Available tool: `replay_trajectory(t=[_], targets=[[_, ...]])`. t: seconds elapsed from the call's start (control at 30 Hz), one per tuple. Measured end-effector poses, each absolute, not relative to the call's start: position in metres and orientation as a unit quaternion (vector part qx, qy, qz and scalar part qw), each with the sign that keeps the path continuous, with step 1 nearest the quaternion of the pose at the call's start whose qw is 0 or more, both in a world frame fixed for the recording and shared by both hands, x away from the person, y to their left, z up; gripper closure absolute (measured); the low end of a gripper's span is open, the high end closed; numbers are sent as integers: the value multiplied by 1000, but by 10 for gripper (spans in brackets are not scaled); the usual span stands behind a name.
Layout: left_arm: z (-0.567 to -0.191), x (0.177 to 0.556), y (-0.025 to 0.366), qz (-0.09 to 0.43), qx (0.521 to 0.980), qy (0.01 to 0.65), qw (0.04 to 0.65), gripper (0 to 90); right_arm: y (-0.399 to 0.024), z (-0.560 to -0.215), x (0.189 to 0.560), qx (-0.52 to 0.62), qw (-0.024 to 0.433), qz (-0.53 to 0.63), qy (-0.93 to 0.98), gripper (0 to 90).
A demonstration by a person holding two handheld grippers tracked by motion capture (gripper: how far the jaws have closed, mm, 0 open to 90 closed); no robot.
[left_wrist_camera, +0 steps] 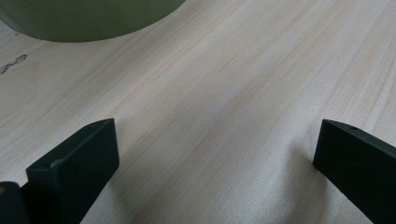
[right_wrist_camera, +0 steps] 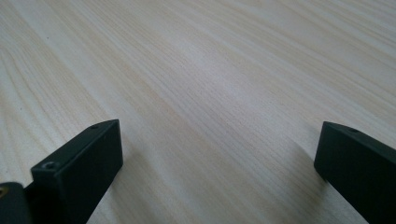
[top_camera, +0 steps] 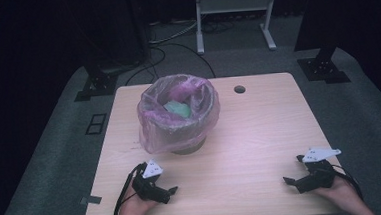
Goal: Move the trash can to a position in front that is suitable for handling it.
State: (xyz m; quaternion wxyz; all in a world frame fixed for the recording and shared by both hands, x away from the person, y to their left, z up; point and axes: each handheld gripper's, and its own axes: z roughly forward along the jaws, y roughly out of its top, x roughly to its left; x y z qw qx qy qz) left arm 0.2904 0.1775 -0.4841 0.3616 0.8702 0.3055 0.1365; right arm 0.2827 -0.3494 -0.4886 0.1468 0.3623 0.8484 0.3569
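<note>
Resting low at the near edge of a pale wooden table [top_camera: 260,133], two hand-held grippers sit well apart, one toward each near corner. Left gripper [top_camera: 167,193], held in the person's left hand [top_camera: 132,211], points toward the table's middle; its jaws stand wide w/ nothing between them but bare wood, as the left gripper view [left_wrist_camera: 215,154] confirms. Right gripper [top_camera: 292,180], in the right hand [top_camera: 341,193], mirrors it on the opp. side, jaws likewise spread wide & empty; the right gripper view [right_wrist_camera: 217,154] looks along them over plain wood grain.

Standing toward the far left of the tabletop is a round bin [top_camera: 188,146], lined w/ a thin, pinkish see-through bag [top_camera: 152,132] whose edge is folded out over the rim & hangs down the outer wall. Inside lies something pale green [top_camera: 177,108]; what it is can't be told. Bin is nearer the left gripper than the right, but apart from both; its greenish lower wall [left_wrist_camera: 88,18] shows at the top of the left gripper view.

A small dark round hole [top_camera: 239,89] marks the table's far edge. Beyond, on grey carpet, stands a white metal frame [top_camera: 235,7] amid dark cables [top_camera: 175,48].
</note>
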Motion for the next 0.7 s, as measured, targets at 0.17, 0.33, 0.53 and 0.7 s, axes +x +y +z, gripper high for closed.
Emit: replay_trajectory(t=[0.17,0.33,0.53,0.7], targets=[[-483,290,180,134,869,310,361,0,-349,-489,283,362,147,357,849,0],[-480,288,185,129,866,316,365,0,-350,-489,284,361,147,356,849,0],[-472,285,192,126,861,322,373,0,-350,-489,284,364,148,356,848,0],[-460,284,198,123,851,331,388,0,-350,-489,284,364,148,356,848,0]])
